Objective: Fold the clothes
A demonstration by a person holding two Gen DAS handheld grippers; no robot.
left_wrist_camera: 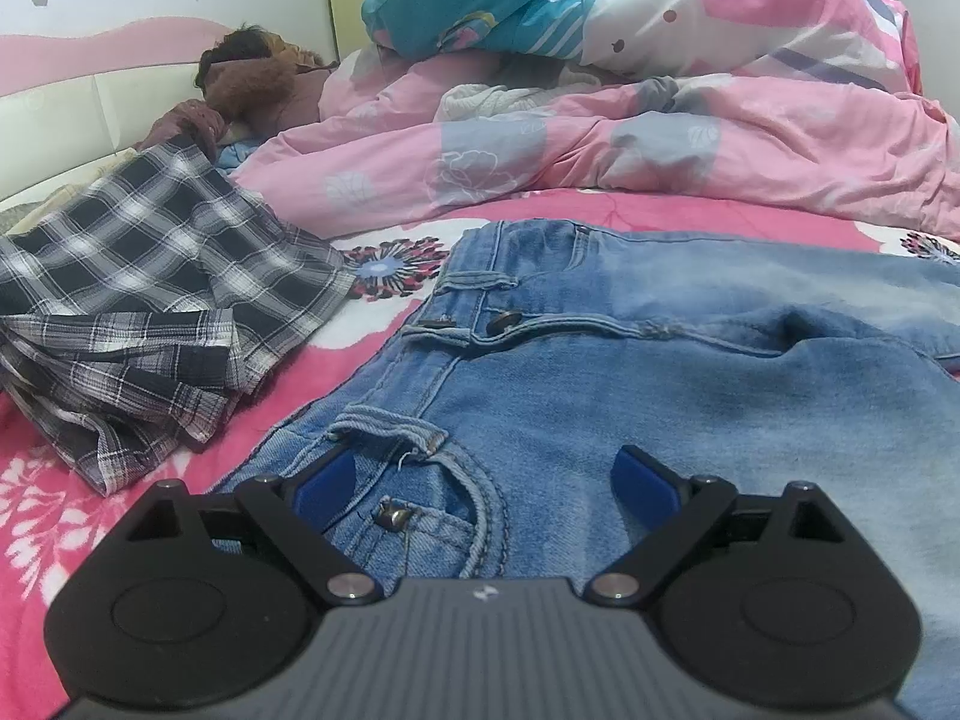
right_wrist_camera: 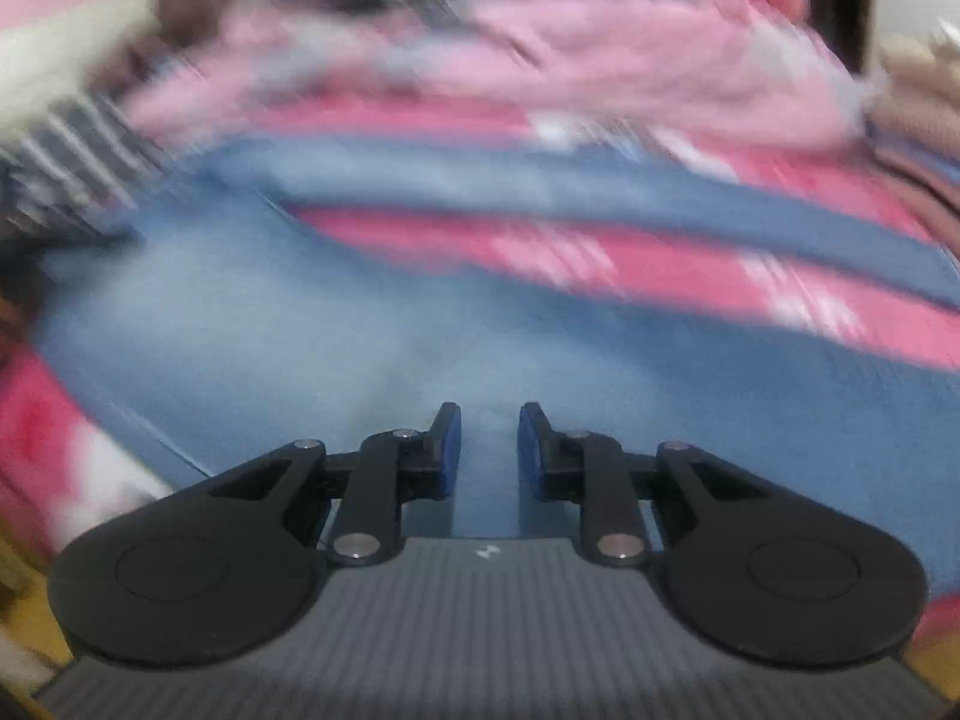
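Left gripper (left_wrist_camera: 483, 480) jaws spread wide over the waistband pocket, right gripper (right_wrist_camera: 489, 450) jaws narrowly parted and empty above the faded blue denim jeans (left_wrist_camera: 630, 372) lying mid-bed on the pink floral bedsheet (left_wrist_camera: 72, 480): probably heavy, stiff-seamed, non-slippery; best pinched at waistband or hems.

Left wrist view: low and close over the jeans (left_wrist_camera: 600, 372), facing down-forward across the bed toward the quilt (left_wrist_camera: 600, 138). Right wrist view: similar downward angle, close, badly motion-blurred. Both share jeans (right_wrist_camera: 300, 324), quilt, plaid shirt (left_wrist_camera: 150, 300).
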